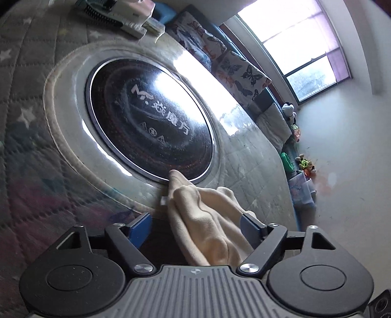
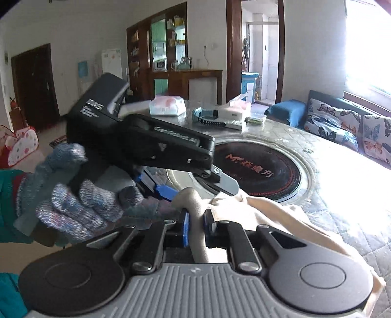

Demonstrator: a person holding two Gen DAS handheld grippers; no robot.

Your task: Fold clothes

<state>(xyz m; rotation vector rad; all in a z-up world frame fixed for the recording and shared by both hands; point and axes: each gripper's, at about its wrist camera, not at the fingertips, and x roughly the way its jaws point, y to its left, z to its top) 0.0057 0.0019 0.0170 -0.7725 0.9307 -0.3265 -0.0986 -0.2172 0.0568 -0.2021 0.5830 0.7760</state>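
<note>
Over the cooktop, left wrist view: we see the left gripper (image 1: 195, 220) with its blue pads spread wide; the cream garment (image 1: 207, 220) lies bunched between them, resting against the right-hand pad, with a gap at the other.
Garment position: its tip reaches forward to the near rim of the round black induction cooktop (image 1: 149, 119), set in the quilted table cover (image 1: 27, 102).
Long axis: the cloth runs straight away from this gripper toward the cooktop.
Around the cooktop: a comb and small boxes (image 1: 132, 22) beyond its far side, butterfly cushions (image 1: 234, 66) toward the window.

Beside the cooktop, right wrist view: our right gripper (image 2: 196, 228) is clamped on a narrow fold of the same garment (image 2: 281, 210), which trails off rightward along the cooktop's (image 2: 259, 171) near edge.
Other hand: the gloved left hand (image 2: 73, 195) carries its gripper (image 2: 168, 188) just beyond the held fold, touching or nearly touching the cloth; we judge it the nearer one to regrasp.
Obstacles: the two grippers crowd each other; the tissue pack (image 2: 166, 105) and clutter sit well beyond the cooktop.
</note>
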